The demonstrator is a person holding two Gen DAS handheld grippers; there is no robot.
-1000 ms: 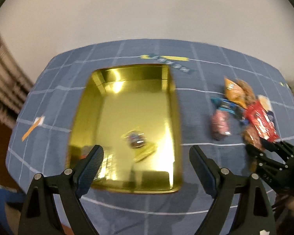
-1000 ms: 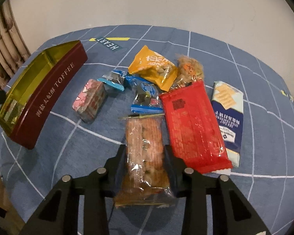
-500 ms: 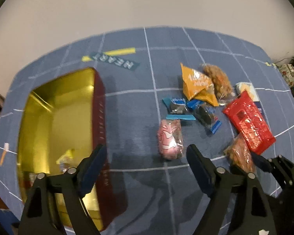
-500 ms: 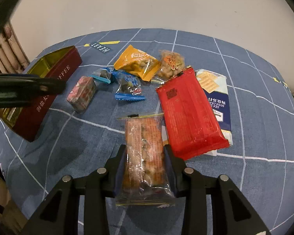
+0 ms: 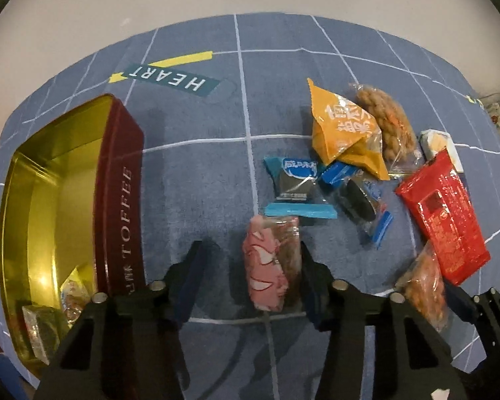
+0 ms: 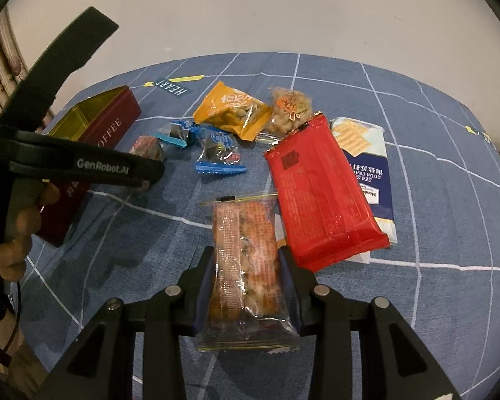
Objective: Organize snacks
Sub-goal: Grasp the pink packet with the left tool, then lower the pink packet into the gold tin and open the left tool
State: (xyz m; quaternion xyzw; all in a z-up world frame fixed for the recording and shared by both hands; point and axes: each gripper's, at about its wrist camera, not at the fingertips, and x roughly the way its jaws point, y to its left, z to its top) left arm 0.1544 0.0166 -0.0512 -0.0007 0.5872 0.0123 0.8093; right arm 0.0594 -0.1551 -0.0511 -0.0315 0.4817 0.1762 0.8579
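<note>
A dark red toffee tin [image 5: 116, 196] with a gold inside stands at the left, a few wrapped snacks in its near corner. My left gripper [image 5: 250, 276] is open around a pink wrapped snack [image 5: 271, 263] lying on the blue cloth; the right finger is next to it, the left finger apart. My right gripper [image 6: 246, 286] is shut on a clear orange snack bag [image 6: 246, 260], which also shows in the left wrist view [image 5: 426, 286].
Loose snacks lie together on the cloth: an orange packet [image 5: 343, 130], a nut bag [image 5: 386, 123], two blue cookie packs [image 5: 296, 183], a red pack [image 6: 320, 193] over a cracker pack [image 6: 366, 156]. The left hand-held gripper [image 6: 83, 166] crosses the right wrist view.
My left gripper swung right from over the tin to the snack pile and came down around the pink snack, its jaws narrower. My right gripper stays shut on the orange bag.
</note>
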